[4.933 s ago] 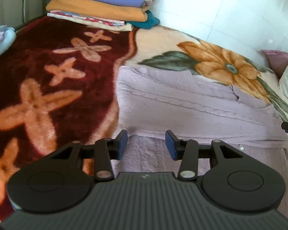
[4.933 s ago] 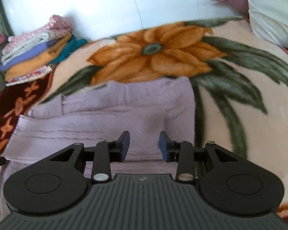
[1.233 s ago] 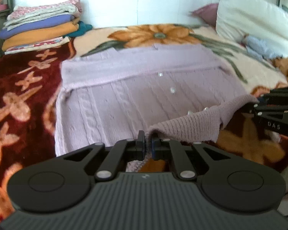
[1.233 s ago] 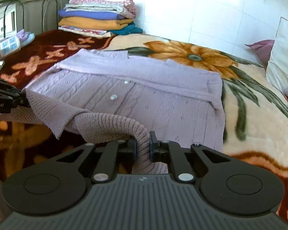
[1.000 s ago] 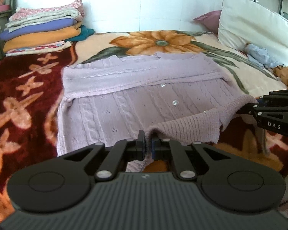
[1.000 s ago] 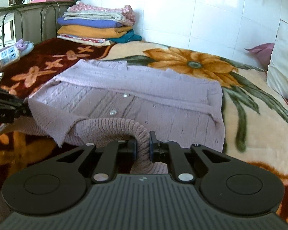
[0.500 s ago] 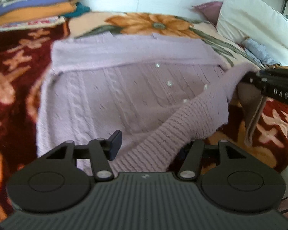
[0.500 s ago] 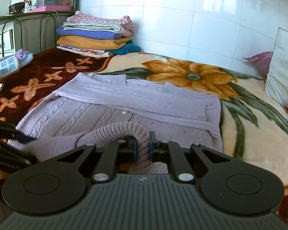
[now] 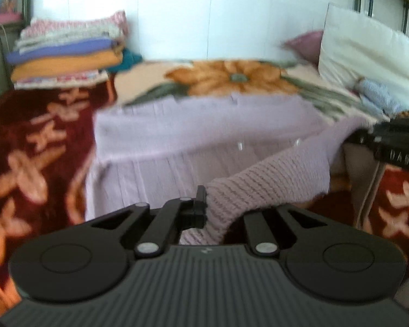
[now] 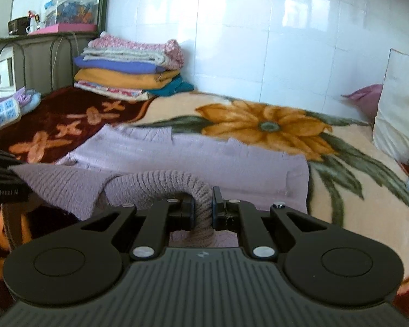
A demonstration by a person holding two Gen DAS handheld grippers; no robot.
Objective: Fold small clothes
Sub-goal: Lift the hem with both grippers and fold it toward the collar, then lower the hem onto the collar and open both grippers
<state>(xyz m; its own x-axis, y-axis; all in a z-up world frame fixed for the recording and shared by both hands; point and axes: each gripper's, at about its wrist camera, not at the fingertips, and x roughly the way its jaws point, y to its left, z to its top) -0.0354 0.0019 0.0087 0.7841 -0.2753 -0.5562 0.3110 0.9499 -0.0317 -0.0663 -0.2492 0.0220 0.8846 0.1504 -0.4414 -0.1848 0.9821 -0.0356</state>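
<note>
Right gripper (image 10: 202, 208) clamps the lilac cardigan (image 10: 204, 163) hem, lifted toward its collar for folding; left gripper (image 9: 226, 209) w/ hem draped across, grip unclear, approx. level.

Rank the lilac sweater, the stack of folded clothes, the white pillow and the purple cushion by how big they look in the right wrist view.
1. Lilac sweater, largest by far, though nearest the camera.
2. Stack of folded clothes.
3. White pillow, cut off by the frame edge, so its place against the stack is unsure.
4. Purple cushion, smallest, partly hidden behind the pillow.
</note>
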